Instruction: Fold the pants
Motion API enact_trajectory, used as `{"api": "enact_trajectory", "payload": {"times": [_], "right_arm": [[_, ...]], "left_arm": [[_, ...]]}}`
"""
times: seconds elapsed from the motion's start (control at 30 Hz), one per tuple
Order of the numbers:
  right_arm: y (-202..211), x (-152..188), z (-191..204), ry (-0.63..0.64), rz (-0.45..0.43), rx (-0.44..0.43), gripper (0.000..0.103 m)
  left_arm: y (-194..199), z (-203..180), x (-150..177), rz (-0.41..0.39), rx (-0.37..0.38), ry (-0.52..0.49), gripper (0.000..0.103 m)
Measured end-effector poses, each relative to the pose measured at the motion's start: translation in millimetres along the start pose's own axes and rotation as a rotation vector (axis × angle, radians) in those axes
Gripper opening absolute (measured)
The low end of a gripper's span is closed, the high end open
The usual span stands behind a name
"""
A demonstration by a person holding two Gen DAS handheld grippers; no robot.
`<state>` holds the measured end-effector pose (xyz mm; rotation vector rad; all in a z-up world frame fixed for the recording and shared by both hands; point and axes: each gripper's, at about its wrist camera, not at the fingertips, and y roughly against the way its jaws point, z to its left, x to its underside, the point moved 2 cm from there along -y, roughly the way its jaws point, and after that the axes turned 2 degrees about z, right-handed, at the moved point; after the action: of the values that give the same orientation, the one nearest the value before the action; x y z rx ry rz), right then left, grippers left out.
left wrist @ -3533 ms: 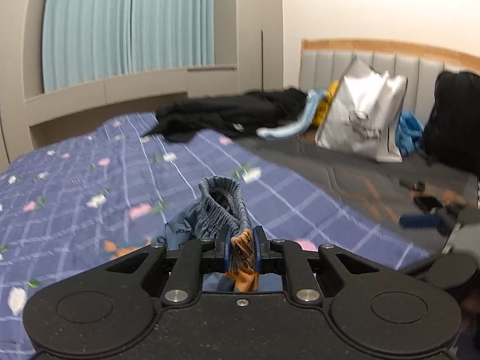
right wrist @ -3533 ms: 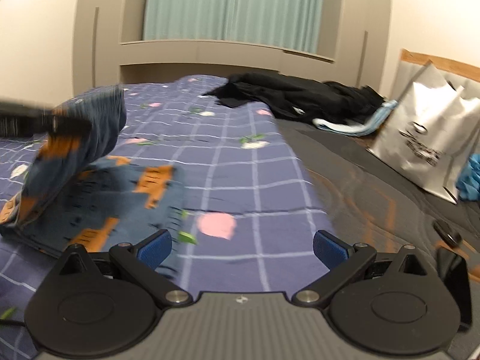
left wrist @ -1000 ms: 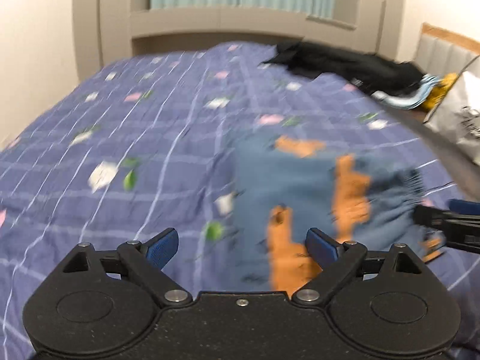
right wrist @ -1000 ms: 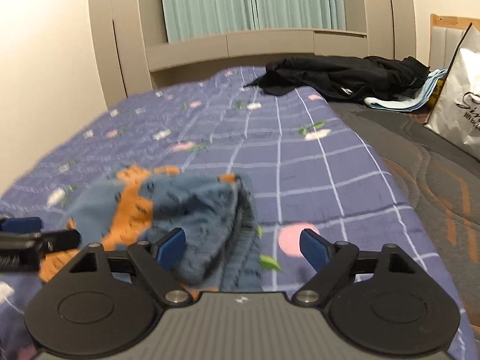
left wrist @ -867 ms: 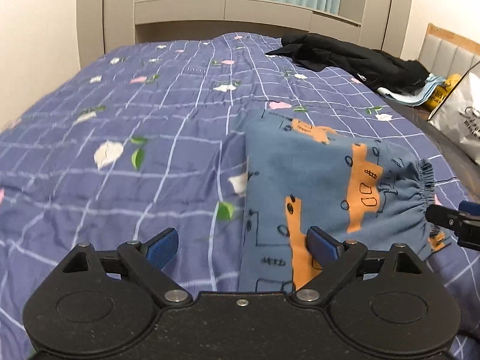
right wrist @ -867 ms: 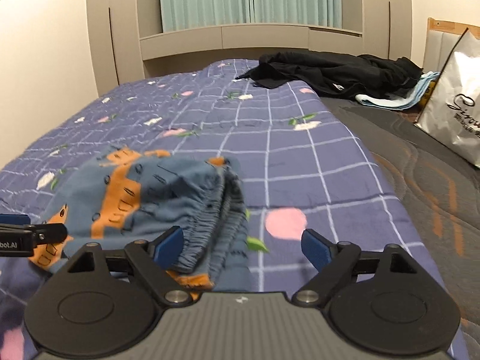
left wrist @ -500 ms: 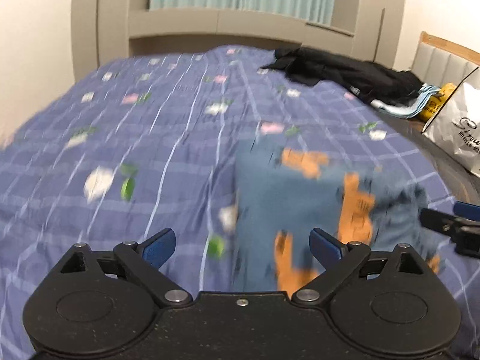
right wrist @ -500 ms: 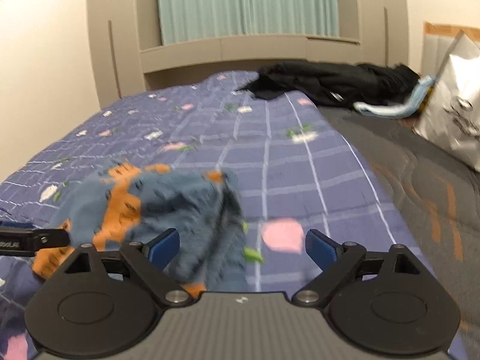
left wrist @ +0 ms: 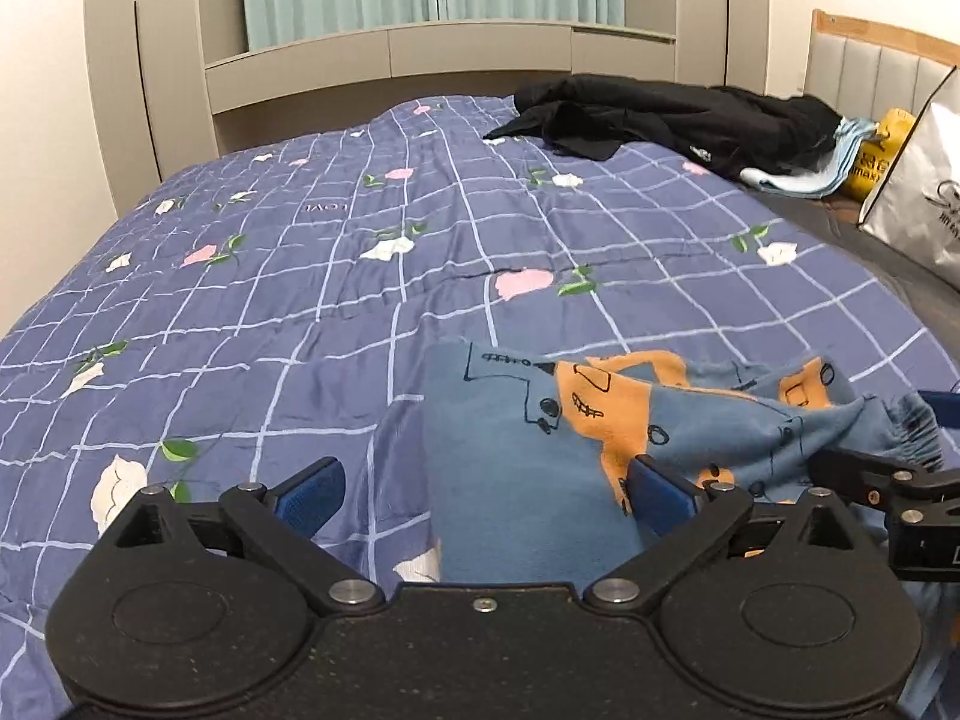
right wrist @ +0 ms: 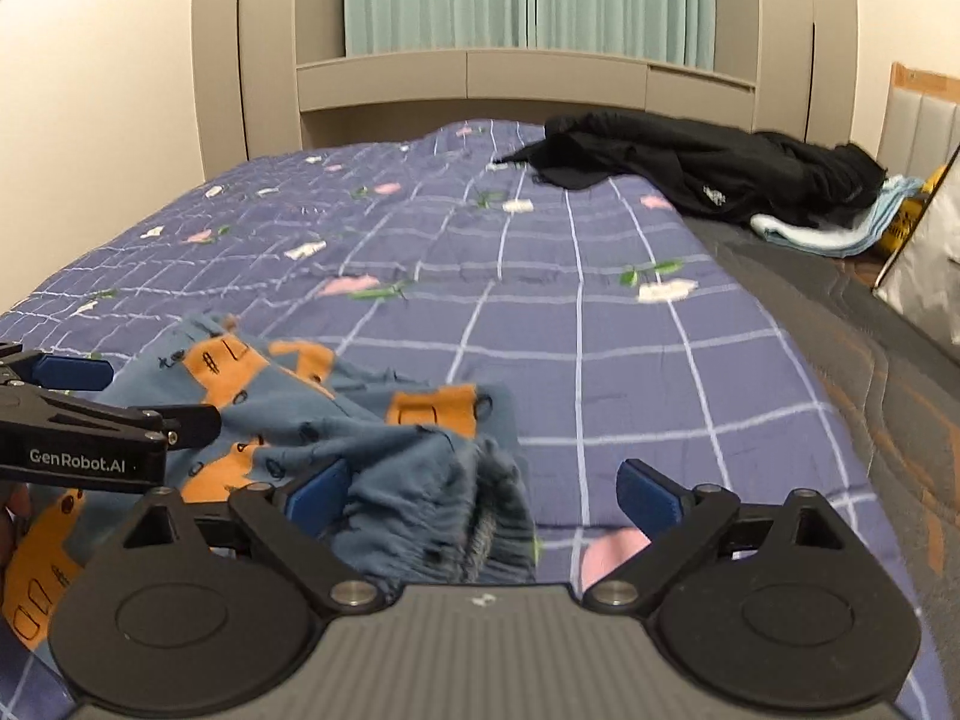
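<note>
Pants (left wrist: 528, 468): 1 pair, blue w/ orange prints, lying folded but rumpled on the purple checked quilt (left wrist: 300, 300), elastic waistband bunching at right. 2 grippers: left gripper (left wrist: 486, 489) and right gripper (right wrist: 483, 489) both gaping wide, hovering over the cloth, gripping nothing.

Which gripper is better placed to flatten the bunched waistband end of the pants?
Right gripper, probably: its open jaws straddle the bunched elastic waistband. The left gripper sits open over the pants' flatter end.
</note>
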<state>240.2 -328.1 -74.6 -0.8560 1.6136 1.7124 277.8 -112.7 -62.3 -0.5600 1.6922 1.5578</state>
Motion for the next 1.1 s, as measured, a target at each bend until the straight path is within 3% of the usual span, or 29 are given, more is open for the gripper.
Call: {"api": "enact_trajectory", "payload": {"times": [0.23,0.77,1.1], "right_arm": [[18,-2,-11,-0.028,-0.061,0.000,0.099],[42,28,-25,-0.079,-0.006,0.019,0.103],[58,37,-30,-0.143,-0.009,-0.046,0.103]], "left_arm": [[20,2,0,-0.014,0.004,0.019,0.101],[34,1,34,0.078,0.029,0.060,0.102],[59,21,51,0.081,0.069,0.167,0.102]]}}
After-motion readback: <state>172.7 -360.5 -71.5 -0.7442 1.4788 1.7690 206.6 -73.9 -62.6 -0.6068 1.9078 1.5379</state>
